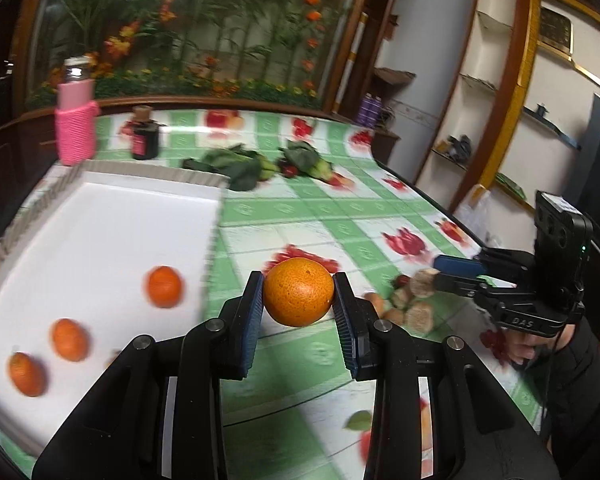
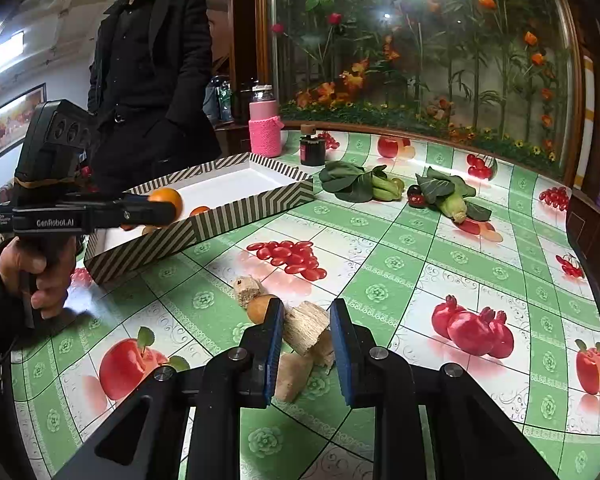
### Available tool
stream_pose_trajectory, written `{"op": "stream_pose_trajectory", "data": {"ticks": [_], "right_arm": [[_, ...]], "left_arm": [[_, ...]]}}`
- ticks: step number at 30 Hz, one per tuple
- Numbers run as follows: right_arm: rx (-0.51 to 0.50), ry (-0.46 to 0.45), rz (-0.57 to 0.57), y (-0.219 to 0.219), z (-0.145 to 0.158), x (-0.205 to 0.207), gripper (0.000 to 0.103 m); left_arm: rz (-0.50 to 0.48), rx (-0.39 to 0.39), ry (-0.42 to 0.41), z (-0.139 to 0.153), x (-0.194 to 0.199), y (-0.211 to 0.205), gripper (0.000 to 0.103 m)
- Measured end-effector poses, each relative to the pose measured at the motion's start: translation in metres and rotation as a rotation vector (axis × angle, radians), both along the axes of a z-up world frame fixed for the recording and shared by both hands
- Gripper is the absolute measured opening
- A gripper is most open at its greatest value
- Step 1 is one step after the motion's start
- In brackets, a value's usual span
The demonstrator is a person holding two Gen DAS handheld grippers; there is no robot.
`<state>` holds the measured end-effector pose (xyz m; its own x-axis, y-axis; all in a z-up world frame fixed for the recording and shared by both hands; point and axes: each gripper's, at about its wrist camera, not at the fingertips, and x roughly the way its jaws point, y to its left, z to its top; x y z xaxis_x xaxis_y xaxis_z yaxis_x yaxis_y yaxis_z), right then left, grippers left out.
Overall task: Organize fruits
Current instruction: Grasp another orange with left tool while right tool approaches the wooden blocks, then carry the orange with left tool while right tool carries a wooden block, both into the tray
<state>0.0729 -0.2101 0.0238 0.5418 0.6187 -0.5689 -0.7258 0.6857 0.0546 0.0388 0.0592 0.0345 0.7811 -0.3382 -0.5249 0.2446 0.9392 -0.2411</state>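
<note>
My left gripper (image 1: 298, 280) is shut on a round orange (image 1: 299, 304), held above the tablecloth just right of a white tray (image 1: 100, 240) with striped walls. Three more oranges (image 1: 164, 286) lie in that tray. In the right wrist view the same orange (image 2: 167, 199) hangs over the tray's near wall (image 2: 220, 224). My right gripper (image 2: 307, 305) is shut on a tan fibrous chunk (image 2: 306, 330) low over the table. Beside it lie a small orange fruit (image 2: 259, 308) and other tan pieces (image 2: 247, 286). The left wrist view shows the right gripper (image 1: 440, 272) holding the chunk (image 1: 423, 282).
A pink bottle (image 1: 76, 124) and a dark jar (image 1: 145, 138) stand behind the tray. Leafy greens (image 2: 348, 182), a corn cob (image 2: 454, 204) and a dark red fruit (image 2: 415, 196) lie at the back. A person in black (image 2: 152, 64) stands behind the tray. The table edge curves at right.
</note>
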Motion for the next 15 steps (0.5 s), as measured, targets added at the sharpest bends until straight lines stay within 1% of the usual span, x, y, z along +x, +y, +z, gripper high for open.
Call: {"op": "stream_pose_trajectory", "data": {"ticks": [2, 5, 7, 9, 12, 15], "right_arm": [[-0.001, -0.008, -0.007, 0.0, 0.001, 0.0, 0.023], [0.014, -0.006, -0.015, 0.0, 0.002, 0.001, 0.023], [0.017, -0.006, -0.045, 0.001, 0.004, 0.005, 0.023], [0.023, 0.0, -0.071, 0.002, 0.006, 0.009, 0.023], [0.032, 0.005, -0.146, 0.009, 0.017, 0.018, 0.023], [0.077, 0.014, -0.185, 0.019, 0.03, 0.023, 0.023]], "left_arm": [[0.041, 0.023, -0.018, 0.004, -0.007, 0.014, 0.033], [0.088, 0.028, -0.028, 0.007, -0.01, 0.037, 0.033], [0.137, 0.031, -0.028, 0.006, -0.012, 0.057, 0.033], [0.192, 0.033, -0.022, 0.004, -0.011, 0.075, 0.033], [0.268, 0.008, -0.005, -0.001, -0.009, 0.097, 0.033], [0.325, 0.028, 0.02, -0.009, -0.008, 0.105, 0.033]]}}
